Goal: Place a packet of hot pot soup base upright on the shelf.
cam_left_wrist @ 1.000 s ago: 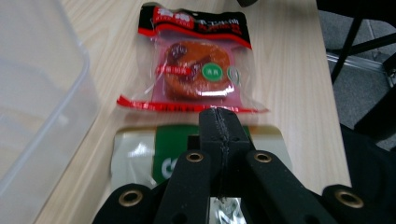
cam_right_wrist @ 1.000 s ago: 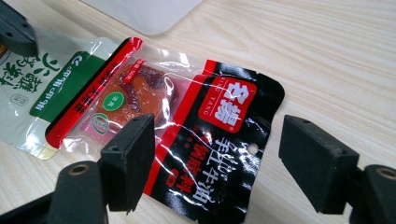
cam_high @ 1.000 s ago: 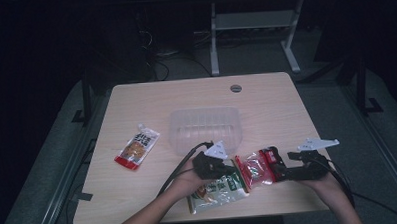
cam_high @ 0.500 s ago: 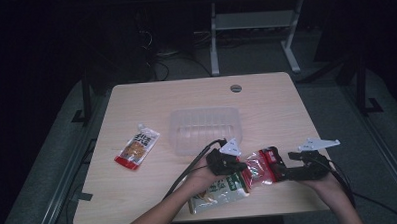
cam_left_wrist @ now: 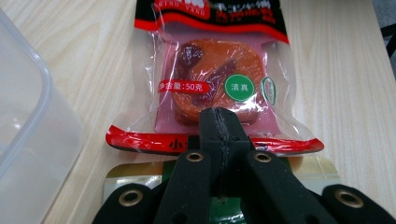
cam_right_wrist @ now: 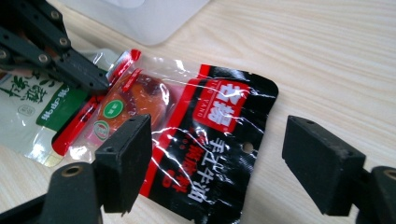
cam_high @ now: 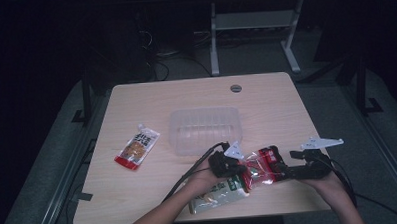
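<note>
High view: since a second ago the left gripper has shifted rightward and lower, onto the near end of the red-and-black snack packet; the right gripper has kept its place at the packet's other end. A green-and-white packet lies partly beneath the left gripper. The clear plastic container stands just beyond the left gripper, and an orange sachet lies well apart to its left on the table.

Left gripper view: the jaws are pressed together, tips resting on the packet's red sealed edge; whether film is pinched I cannot tell. The container wall stands just left.

Right gripper view: the jaws stand wide, straddling the packet's black end without touching it. The left gripper's closed tips meet its far edge.
</note>
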`<state>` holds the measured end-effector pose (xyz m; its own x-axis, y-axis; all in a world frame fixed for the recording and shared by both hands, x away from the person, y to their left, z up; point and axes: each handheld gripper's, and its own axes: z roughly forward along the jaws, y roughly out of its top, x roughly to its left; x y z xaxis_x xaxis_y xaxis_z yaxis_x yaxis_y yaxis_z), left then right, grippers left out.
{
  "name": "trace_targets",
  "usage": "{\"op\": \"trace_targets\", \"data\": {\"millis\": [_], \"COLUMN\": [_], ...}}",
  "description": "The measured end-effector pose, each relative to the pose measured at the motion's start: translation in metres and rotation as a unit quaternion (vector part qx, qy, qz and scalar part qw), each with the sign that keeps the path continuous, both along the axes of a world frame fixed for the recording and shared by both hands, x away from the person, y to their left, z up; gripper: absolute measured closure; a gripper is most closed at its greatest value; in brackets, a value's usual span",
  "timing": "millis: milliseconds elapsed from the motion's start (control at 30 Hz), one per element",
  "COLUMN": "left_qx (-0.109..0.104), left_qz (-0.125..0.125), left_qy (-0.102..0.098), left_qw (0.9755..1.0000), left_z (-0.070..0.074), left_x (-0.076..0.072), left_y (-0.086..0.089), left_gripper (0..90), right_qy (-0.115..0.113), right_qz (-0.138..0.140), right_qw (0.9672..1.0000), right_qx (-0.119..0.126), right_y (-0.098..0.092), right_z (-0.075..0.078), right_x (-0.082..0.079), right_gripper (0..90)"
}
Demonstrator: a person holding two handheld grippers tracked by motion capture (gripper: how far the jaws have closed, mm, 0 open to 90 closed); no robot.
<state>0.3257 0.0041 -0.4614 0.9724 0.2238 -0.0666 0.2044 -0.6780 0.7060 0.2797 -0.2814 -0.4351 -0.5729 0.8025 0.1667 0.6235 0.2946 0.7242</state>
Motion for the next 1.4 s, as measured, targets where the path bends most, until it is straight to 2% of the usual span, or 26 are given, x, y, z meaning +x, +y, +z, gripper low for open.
{"op": "trace_targets", "data": {"millis": [67, 267, 600, 633, 900, 1133, 1200, 1333, 1400], "left_qx": [0.008, 0.01, 0.01, 0.01, 0.01, 0.009, 0.009, 0.008, 0.008], "left_qz": [-0.001, 0.001, 0.003, 0.003, 0.003, 0.004, 0.005, 0.006, 0.006], "left_qy": [0.0, 0.01, 0.017, 0.02, 0.02, 0.016, 0.015, 0.015, 0.016], "left_qw": [1.0, 0.9999, 0.9998, 0.9997, 0.9997, 0.9998, 0.9998, 0.9998, 0.9998], "left_z": [-0.002, -0.005, -0.006, -0.006, -0.006, -0.006, -0.006, -0.006, -0.006], "left_x": [0.0, 0.001, 0.002, 0.002, 0.002, 0.001, 0.001, 0.001, 0.001], "left_y": [0.0, 0.001, 0.001, 0.002, 0.002, 0.001, 0.001, 0.001, 0.001], "left_gripper": [89.7, 89.8, 89.8, 89.8, 89.9, 89.9, 89.9, 89.9, 89.9], "right_qy": [-0.003, 0.002, 0.027, 0.038, 0.076, 0.088, 0.085, 0.062, 0.055], "right_qz": [-0.006, -0.002, 0.017, 0.019, 0.037, 0.046, 0.048, 0.045, 0.05], "right_qw": [0.9999, 0.9996, 0.9986, 0.9977, 0.9936, 0.9911, 0.9915, 0.9931, 0.9923], "right_qx": [0.008, 0.026, 0.043, 0.052, 0.075, 0.088, 0.086, 0.089, 0.099], "right_y": [-0.003, -0.005, -0.002, -0.001, 0.003, 0.004, 0.004, 0.0, -0.001], "right_z": [0.001, 0.001, -0.012, -0.015, -0.027, -0.03, -0.028, -0.021, -0.018], "right_x": [0.0, 0.003, 0.018, 0.021, 0.033, 0.033, 0.032, 0.028, 0.027], "right_gripper": [22.1, 19.7, 18.7, 18.6, 20.8, 29.8, 33.7, 49.7, 57.8]}}
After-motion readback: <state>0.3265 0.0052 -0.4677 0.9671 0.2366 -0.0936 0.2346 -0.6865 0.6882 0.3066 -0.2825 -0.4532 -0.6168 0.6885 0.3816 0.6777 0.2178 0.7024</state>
